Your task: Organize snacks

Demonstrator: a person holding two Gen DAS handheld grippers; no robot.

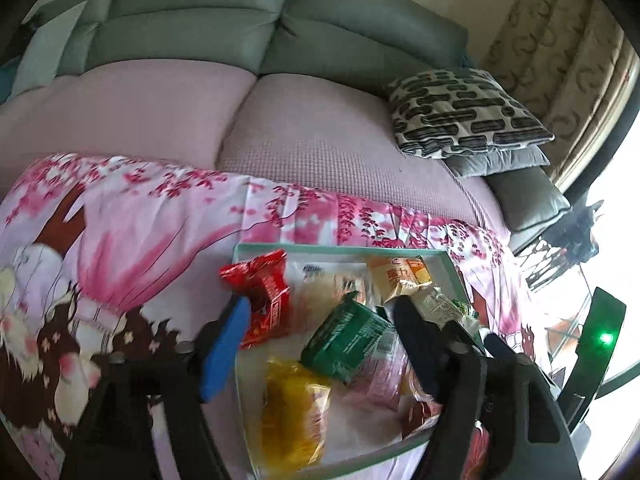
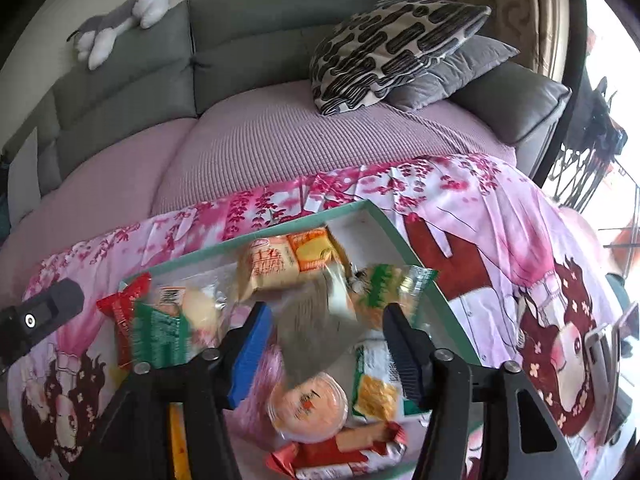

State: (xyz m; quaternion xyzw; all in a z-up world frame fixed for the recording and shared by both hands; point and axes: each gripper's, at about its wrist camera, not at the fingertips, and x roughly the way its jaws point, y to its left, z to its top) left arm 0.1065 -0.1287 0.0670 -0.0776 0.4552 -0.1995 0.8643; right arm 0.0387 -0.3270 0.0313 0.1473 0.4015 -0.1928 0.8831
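Inside the teal-rimmed tray [image 2: 404, 236] on the pink floral blanket [image 2: 480, 216] snack packets lie heaped, green packet [image 1: 344, 340] and blurred grey packet [image 2: 312, 336] loose beneath left gripper [image 1: 320, 332] and right gripper [image 2: 324, 344], both part-open, gripping nothing; seemingly mid-sorting, next pick needs one packet singled out.

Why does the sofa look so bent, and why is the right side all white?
Both views: fisheye lenses bow the sofa and darken the corners. Left wrist view: window daylight blows out white. Right wrist view: a smeared grey packet over the tray is motion blur.
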